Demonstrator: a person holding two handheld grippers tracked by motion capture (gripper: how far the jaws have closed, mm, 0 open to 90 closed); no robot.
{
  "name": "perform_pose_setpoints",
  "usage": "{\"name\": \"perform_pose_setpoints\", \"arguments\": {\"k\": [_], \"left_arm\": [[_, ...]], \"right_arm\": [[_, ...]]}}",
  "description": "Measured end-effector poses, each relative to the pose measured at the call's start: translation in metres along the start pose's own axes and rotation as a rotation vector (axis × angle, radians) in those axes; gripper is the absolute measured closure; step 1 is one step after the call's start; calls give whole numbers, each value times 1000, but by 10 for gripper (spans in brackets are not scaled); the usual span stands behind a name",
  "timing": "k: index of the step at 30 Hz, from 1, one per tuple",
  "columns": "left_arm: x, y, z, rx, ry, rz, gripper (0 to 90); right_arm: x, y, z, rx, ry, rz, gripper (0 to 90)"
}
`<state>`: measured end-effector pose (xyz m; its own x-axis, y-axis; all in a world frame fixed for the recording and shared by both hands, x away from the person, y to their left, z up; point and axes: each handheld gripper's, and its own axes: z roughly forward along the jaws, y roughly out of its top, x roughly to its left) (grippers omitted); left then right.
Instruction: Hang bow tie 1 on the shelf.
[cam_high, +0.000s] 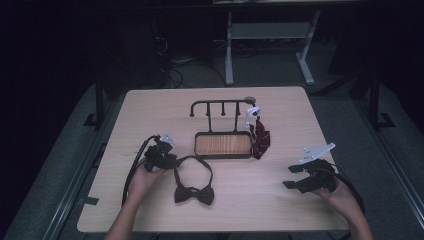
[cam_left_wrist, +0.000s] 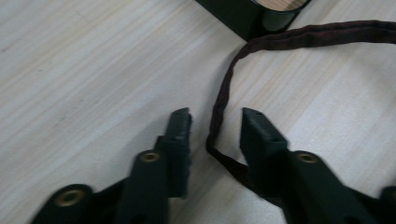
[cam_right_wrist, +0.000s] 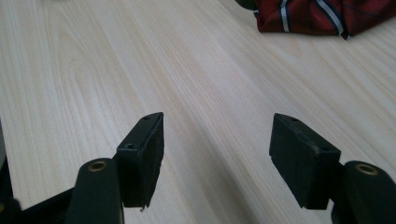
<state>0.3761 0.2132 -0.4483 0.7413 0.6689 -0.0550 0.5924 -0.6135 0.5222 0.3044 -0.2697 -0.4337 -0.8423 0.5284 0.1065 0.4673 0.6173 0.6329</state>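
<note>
Two parted left tongs (cam_left_wrist: 215, 121) are straddling the bow tie strap (cam_left_wrist: 219, 100), running toward twelve o'clock; right tongs (cam_right_wrist: 217, 135) are gaping wide, empty.

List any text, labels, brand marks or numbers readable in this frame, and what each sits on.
None can be read.
The dark bow tie and its strap: no label visible.
The red striped cloth hanging at the rack: stripes, no lettering.
The white tag-like piece above that cloth: too small to tell whether it bears print.
Both grippers, left and right: no markings on the jaws.
</note>
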Motion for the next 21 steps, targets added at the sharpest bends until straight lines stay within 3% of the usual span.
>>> {"name": "perform_pose_setpoints", "arguments": {"k": [16, 21], "left_arm": [[1, 0, 0, 13, 2, 49, 871], [1, 0, 0, 13, -18, 48, 891]], "right_arm": [[0, 0, 0, -3, -5, 3, 347], [0, 0, 2, 1, -2, 2, 346]]}}
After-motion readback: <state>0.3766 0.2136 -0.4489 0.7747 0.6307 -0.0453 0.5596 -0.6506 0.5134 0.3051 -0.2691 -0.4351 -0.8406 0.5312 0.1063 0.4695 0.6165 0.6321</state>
